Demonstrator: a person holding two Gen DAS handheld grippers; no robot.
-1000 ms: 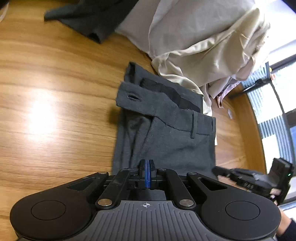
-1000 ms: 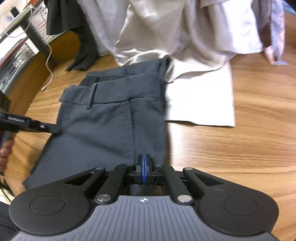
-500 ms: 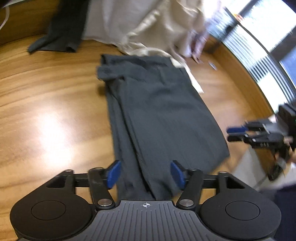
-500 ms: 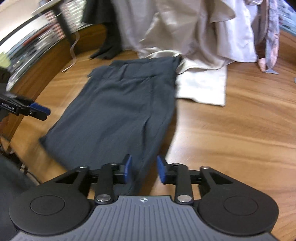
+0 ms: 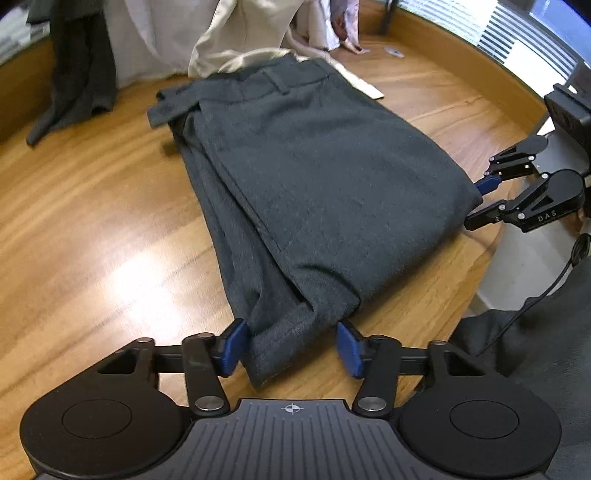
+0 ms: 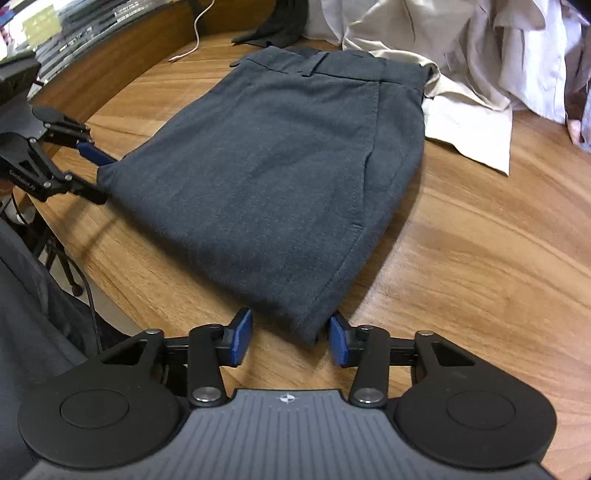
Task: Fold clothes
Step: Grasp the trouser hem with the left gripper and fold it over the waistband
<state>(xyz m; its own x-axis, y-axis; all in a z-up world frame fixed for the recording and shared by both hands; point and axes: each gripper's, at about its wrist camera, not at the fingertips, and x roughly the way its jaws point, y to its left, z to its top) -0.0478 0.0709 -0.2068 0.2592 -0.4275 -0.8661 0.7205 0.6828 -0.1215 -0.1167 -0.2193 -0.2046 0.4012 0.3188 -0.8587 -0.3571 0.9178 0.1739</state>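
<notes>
Dark grey trousers [image 5: 314,177] lie folded on the wooden table [image 5: 92,221], waistband at the far end. My left gripper [image 5: 290,345] is open, and the near-left folded corner of the trousers rests loosely between its blue pads [image 5: 232,345]. My right gripper [image 6: 290,341] is open as well, with the near-right corner just in front of its pads [image 6: 338,343]. In each wrist view the other gripper shows open beside the trousers' edge: the right gripper [image 5: 478,203] in the left view, the left gripper [image 6: 98,173] in the right view.
A pile of beige and white garments [image 6: 480,55] sits behind the trousers. A dark garment [image 5: 77,74] hangs at the back left, near a white cable [image 6: 195,33]. The table's curved edge [image 5: 491,236] runs close by the person's dark clothing [image 5: 535,350].
Both grippers were shut on the trousers' fabric a second ago. They opened, let go and drew back toward the near edge. The trousers now lie flat and folded.
</notes>
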